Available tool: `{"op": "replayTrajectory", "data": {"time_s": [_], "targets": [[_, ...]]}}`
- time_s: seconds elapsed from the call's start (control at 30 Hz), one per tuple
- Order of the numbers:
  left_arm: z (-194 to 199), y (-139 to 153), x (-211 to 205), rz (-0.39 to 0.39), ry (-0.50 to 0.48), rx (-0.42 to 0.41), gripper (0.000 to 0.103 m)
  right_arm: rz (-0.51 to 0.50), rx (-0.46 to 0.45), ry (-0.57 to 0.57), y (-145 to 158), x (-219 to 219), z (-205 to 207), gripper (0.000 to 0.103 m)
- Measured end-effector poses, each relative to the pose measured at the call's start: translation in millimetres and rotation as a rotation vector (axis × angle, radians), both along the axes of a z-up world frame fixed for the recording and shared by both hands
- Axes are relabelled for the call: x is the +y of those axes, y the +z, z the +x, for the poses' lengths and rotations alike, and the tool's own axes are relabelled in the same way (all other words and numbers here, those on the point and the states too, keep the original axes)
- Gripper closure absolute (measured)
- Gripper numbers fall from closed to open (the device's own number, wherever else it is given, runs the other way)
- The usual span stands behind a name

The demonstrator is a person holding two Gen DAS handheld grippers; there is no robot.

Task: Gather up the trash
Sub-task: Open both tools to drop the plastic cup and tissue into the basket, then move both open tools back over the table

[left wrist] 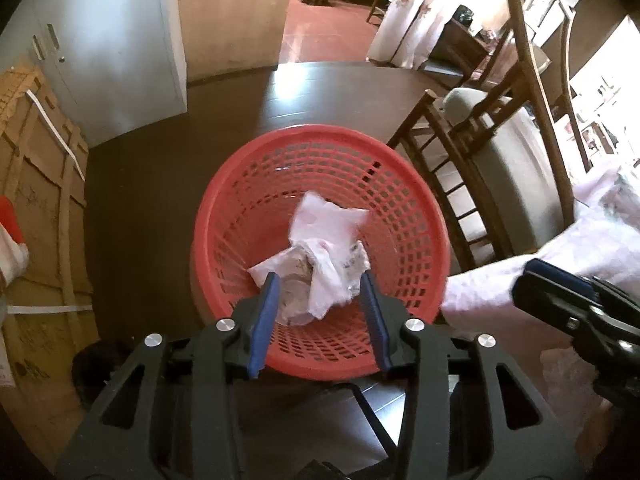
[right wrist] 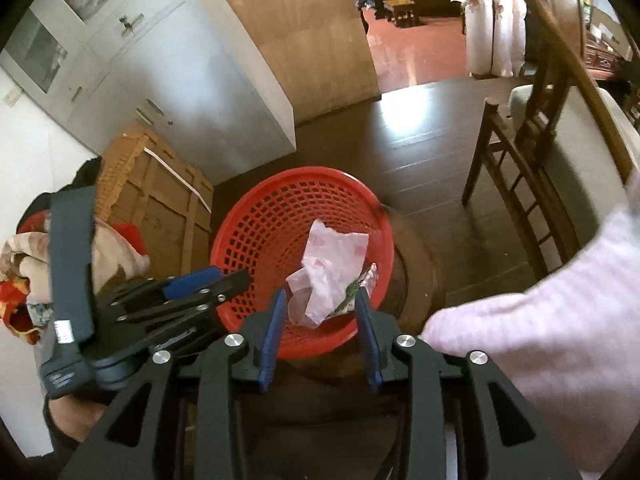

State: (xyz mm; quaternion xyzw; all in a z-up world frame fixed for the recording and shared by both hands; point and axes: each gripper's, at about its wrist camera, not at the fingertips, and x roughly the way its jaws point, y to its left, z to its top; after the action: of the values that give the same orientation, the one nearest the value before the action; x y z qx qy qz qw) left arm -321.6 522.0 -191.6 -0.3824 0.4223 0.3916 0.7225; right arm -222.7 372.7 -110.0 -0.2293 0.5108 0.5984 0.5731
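A red mesh basket (left wrist: 256, 184) stands on the dark floor and holds crumpled white and pink plastic and paper trash (left wrist: 324, 248). My left gripper (left wrist: 320, 286) is open above the basket's near rim, with nothing between its blue pads. The basket (right wrist: 260, 232) and trash (right wrist: 332, 272) also show in the right wrist view. My right gripper (right wrist: 320, 300) is open and empty over the near rim. The left gripper (right wrist: 200, 280) appears at the basket's left, and the right gripper's body (left wrist: 560, 292) at the far right of the left wrist view.
A wooden chair with a grey cushion (left wrist: 500, 152) stands right of the basket. A strapped cardboard box (left wrist: 36, 208) and a white cabinet (left wrist: 112, 52) are on the left. A pink-white cloth (right wrist: 540, 340) hangs at the right. A pile of fabric (right wrist: 24, 272) lies far left.
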Motion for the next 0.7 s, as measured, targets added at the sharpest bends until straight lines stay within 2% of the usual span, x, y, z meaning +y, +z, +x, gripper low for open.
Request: {"op": "replayTrajectory", "data": {"time_s": [0.2,0.33,0.37,0.47,0.57,0.7], "targets": [[17,22,-22,0.026,-0.068,-0.025,0.057,0.075,-0.054,-0.055,47,-55,15,0.051],[31,49,-43,0.075,-0.115,-0.053,0.044,0.108,-0.219,-0.088,75,-92,22,0.049],[35,55,-47,0.086,-0.125,-0.06,0.038,0.116,-0.23,-0.097,80,-101,26,0.049],[48,78,-68,0.131,-0.167,-0.088,0.031,0.14,-0.233,-0.155,97,-131,41,0.048],[60,99,-90,0.157,-0.208,-0.112,0.026,0.189,-0.276,-0.211,119,-169,53,0.034],[76,123,-112,0.169,-0.248,-0.163,0.026,0.253,-0.331,-0.305,146,-230,72,0.02]]}}
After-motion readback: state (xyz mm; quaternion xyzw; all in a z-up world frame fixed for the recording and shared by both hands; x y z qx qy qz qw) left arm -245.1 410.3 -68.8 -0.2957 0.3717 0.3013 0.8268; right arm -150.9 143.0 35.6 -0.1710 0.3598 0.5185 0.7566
